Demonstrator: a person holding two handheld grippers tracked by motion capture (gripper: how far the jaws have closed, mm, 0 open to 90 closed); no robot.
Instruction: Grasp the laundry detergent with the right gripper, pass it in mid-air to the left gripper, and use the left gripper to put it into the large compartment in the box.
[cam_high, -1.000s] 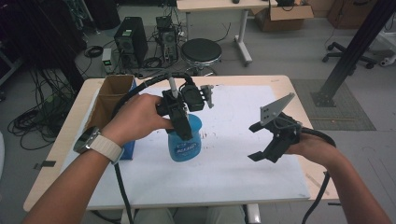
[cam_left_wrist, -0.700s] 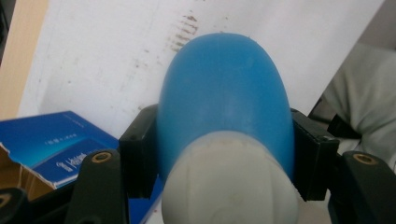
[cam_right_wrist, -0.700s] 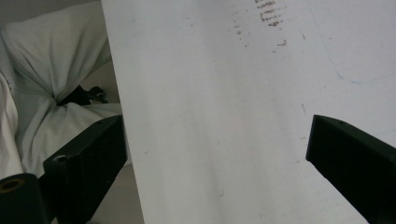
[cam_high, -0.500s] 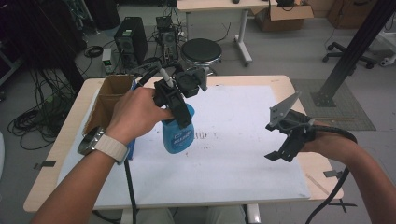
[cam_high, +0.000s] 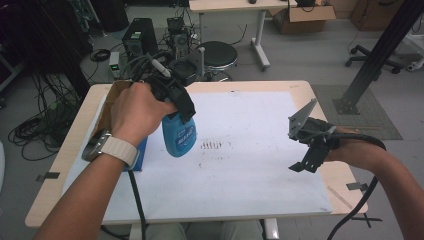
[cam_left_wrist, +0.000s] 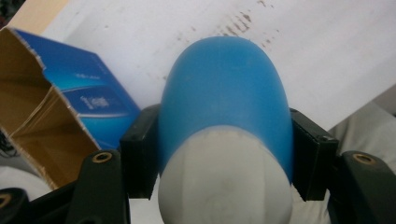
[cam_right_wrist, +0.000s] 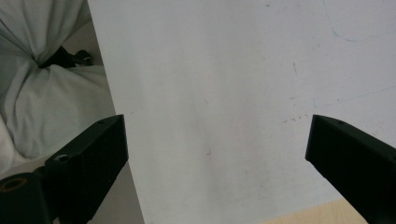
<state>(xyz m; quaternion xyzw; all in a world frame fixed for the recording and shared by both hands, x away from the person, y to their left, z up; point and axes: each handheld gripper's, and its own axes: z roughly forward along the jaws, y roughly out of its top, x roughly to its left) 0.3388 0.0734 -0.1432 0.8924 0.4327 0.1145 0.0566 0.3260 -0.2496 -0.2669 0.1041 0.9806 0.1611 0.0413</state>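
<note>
bottle: blue bottle (cam_high: 179, 138) with a white cap end hangs clear of the table, left of centre, near the open carton (cam_high: 116, 102); its base looks tilted toward the near side
bottle grip: left gripper (cam_left_wrist: 224, 163) has its two black pads squeezed on opposite sides of the blue body just below the white end; jaws closed down to the bottle's width, no gap at either pad
why held there: clamping the narrow upper part keeps the heavier body hanging below the pads, so it should swing less; my read, the carton's open mouth is the likely destination since the bottle sits right beside it
carton: brown inside, blue printed outside, lies on the far-left part of the white sheet (cam_high: 260, 165), flaps spread, open mouth visible in the left gripper view; nothing visible inside from here
right gripper: right gripper (cam_right_wrist: 215, 154) hangs over the right side of the sheet near the table's near-right edge, well apart from bottle and carton
right jaws: wide open, bare white sheet between them, touching nothing
why parked there: looks like it waits out of the left hand's path; could steady the carton if it slides
table: light wood table (cam_high: 345, 175) under the white sheet, dark smudges near the sheet's centre, just right of the bottle
risk: rounded plastic body may slip or rotate in a two-pad pinch if tilted further
</note>
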